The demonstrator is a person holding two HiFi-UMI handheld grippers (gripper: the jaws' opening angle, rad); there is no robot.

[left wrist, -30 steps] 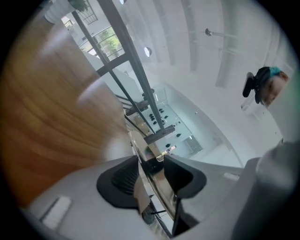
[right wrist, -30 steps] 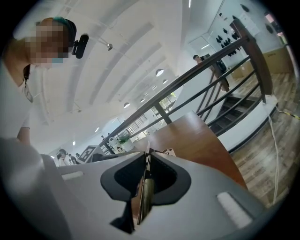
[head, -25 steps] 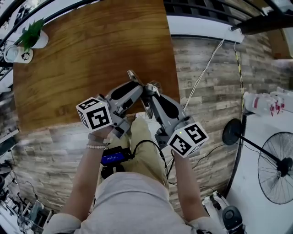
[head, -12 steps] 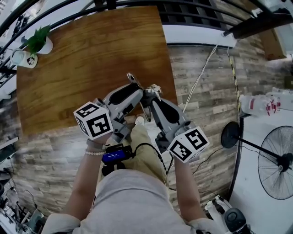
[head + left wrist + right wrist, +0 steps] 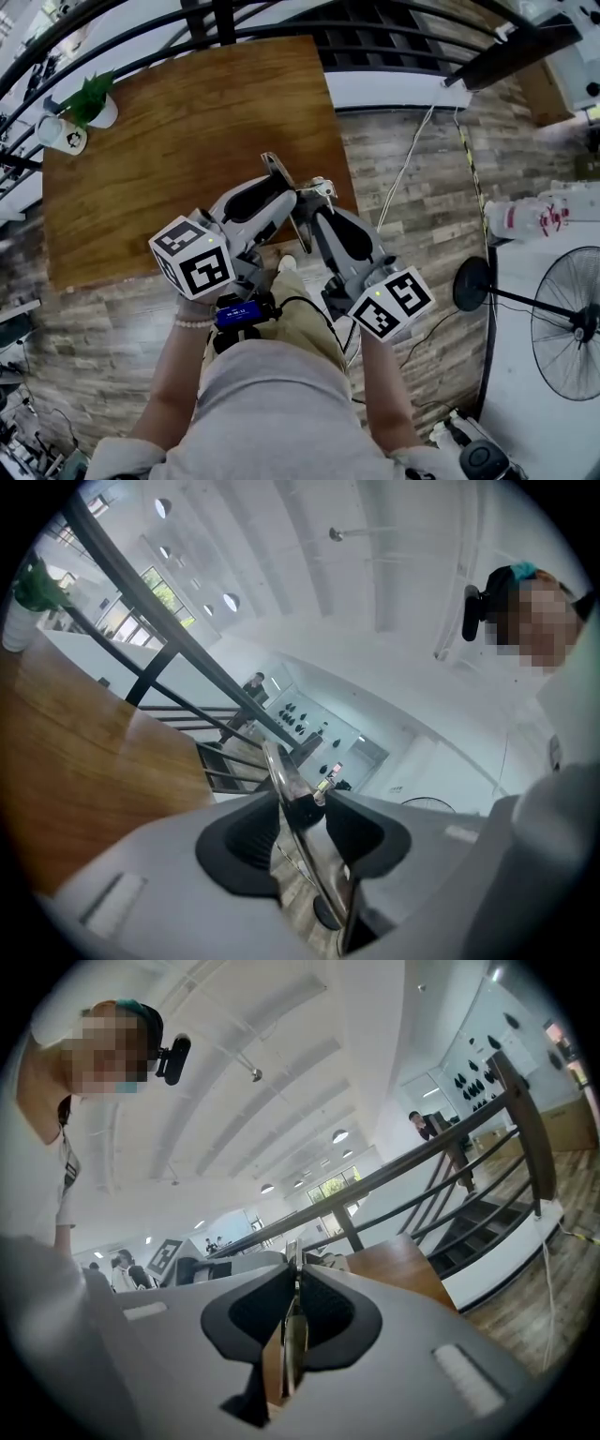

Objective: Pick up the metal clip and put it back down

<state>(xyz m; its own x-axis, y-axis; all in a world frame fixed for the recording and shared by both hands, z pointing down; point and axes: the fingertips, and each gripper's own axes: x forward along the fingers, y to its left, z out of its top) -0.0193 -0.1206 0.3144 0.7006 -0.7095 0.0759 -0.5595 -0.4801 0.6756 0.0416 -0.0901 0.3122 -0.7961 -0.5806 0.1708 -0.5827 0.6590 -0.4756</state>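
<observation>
The metal clip is a long shiny strip held in the air over the near right corner of the wooden table. My left gripper is shut on it from the left, and my right gripper is shut on it from the right. The two grippers meet tip to tip. In the left gripper view the clip runs slanted between the dark pads of the left gripper. In the right gripper view the clip shows edge-on, pinched in the right gripper.
A potted plant and a white cup stand at the table's far left corner. A black railing runs behind the table. A white cable lies on the plank floor to the right, with a standing fan beyond.
Both grippers have risen together with the clip held between them, and both have rolled a little. The grip on the clip looks the same.
</observation>
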